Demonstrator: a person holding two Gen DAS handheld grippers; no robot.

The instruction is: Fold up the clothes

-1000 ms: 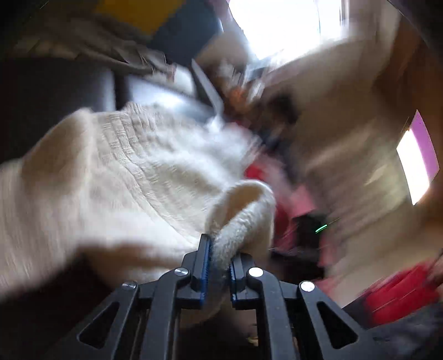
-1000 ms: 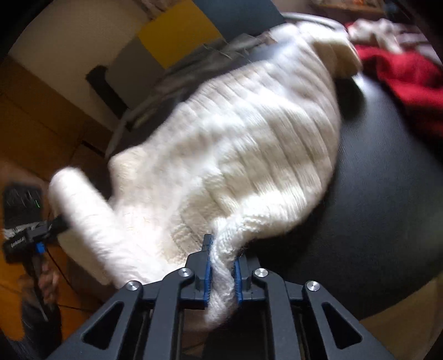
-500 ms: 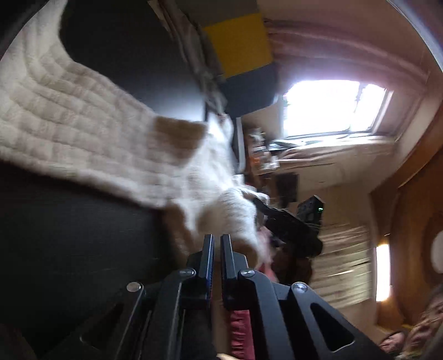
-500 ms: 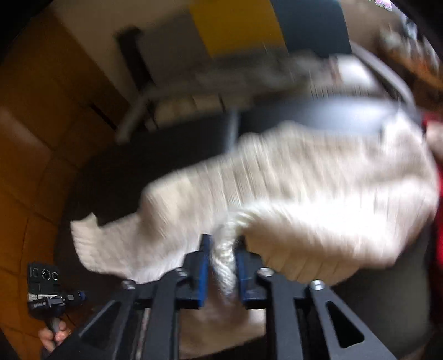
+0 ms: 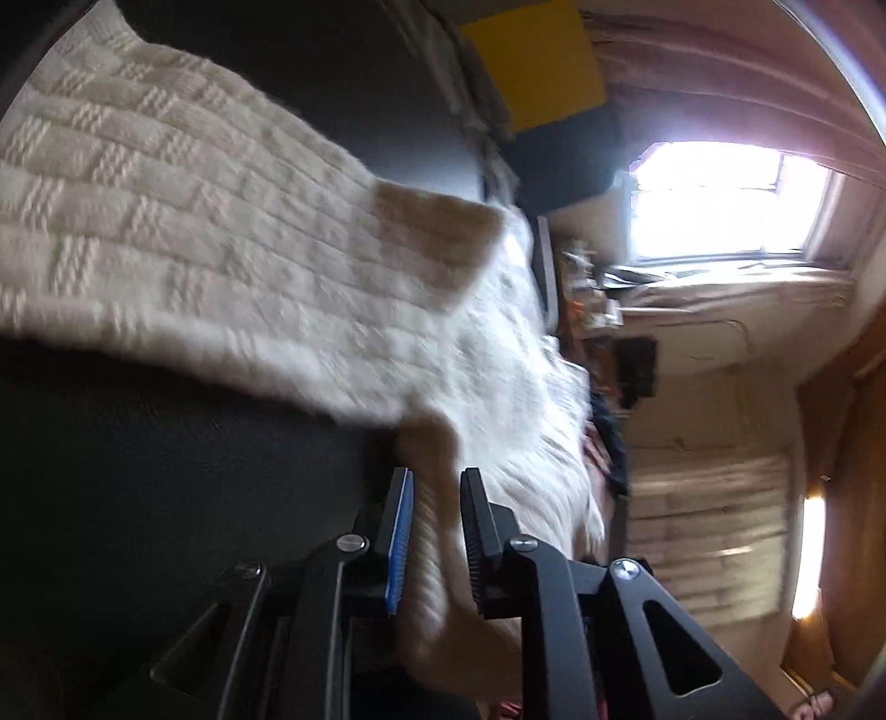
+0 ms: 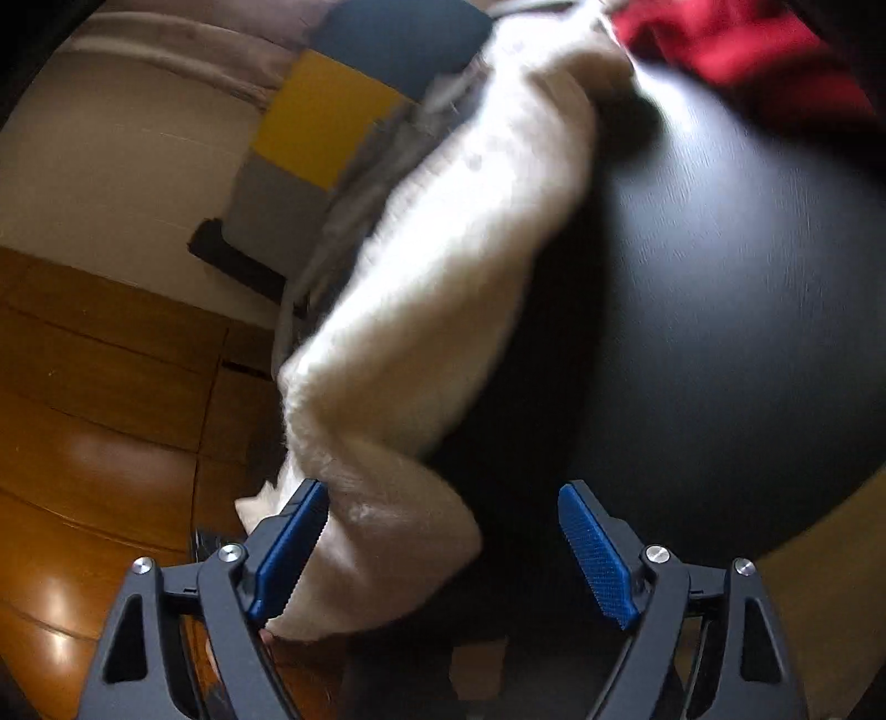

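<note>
Right wrist view: black table (image 6: pixel 720 277) carries the cream knit sweater (image 6: pixel 470 221), draped over its edge. Release step, judged. Right gripper (image 6: pixel 437 531) is opening wide, cloth slipping free; left gripper (image 5: pixel 434 531) is opening, sweater (image 5: pixel 221 232) between its jaws. Next: regrip an edge.

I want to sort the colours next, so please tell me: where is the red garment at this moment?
The red garment shows in the right wrist view, at the top right corner, on the far side of the black table, just right of the white sweater's far end.
</note>
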